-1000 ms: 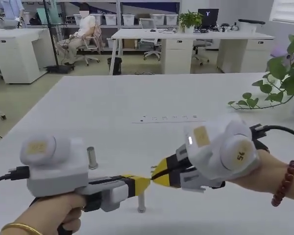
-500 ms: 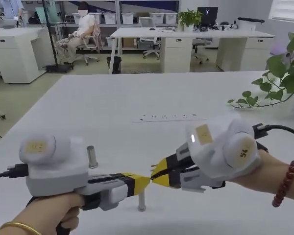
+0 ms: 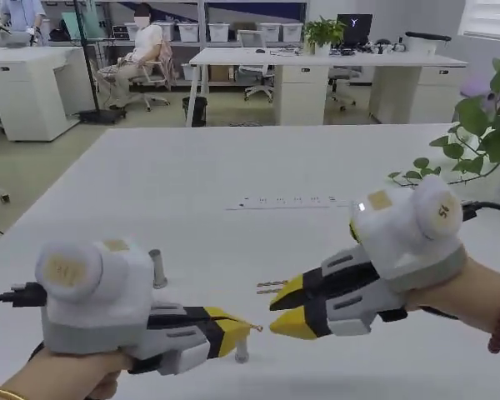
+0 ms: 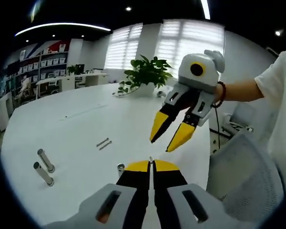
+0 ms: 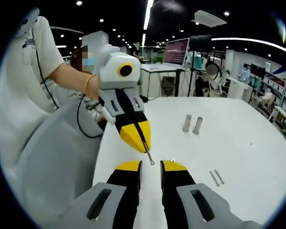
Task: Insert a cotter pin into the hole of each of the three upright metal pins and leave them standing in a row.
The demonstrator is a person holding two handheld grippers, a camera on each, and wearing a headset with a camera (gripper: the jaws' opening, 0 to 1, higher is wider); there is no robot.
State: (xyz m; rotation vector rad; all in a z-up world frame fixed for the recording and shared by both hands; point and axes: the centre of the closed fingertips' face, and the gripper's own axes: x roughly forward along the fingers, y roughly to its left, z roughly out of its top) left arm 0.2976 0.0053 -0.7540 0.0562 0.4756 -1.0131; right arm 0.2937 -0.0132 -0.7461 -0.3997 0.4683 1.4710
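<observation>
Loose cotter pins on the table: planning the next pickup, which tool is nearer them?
Right. The right tool hovers just beside the loose cotter pins; the left tool, gripping its own cotter pin, sits back toward the person.

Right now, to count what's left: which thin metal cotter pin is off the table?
The thin metal cotter pin in the left gripper; the other two lie side by side on the white table.
</observation>
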